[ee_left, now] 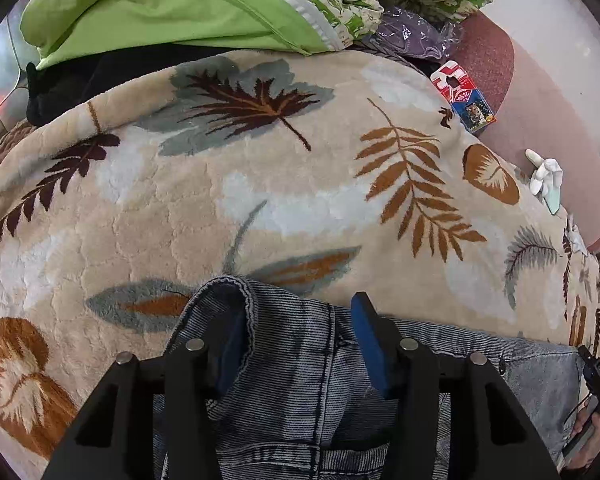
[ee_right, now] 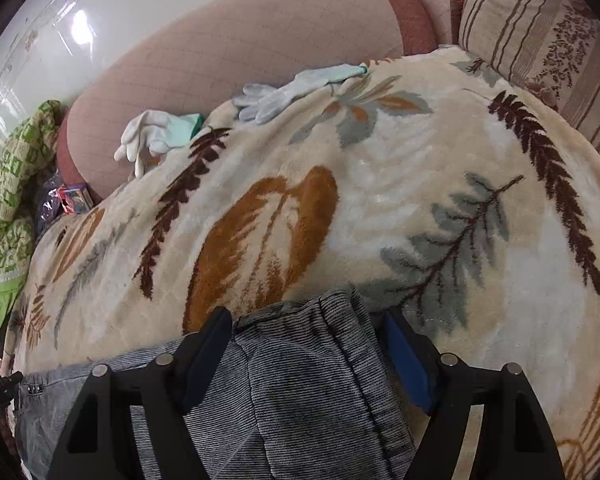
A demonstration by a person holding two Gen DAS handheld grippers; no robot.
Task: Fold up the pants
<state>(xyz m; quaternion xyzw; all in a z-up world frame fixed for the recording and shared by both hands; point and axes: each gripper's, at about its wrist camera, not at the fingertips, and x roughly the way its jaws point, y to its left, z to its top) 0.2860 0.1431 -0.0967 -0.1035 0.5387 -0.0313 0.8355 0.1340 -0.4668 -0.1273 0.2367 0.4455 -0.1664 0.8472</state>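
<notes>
Because the pants (ee_left: 300, 380) are soft, limp, fairly heavy denim, their thick hemmed corners suit gripping: left claw (ee_left: 300, 344) and right claw (ee_right: 308, 348) each straddle one, spread, not yet pinching.

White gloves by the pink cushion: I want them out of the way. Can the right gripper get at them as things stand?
Probably not yet: the right gripper straddles the pants; the gloves lie across open blanket.
</notes>
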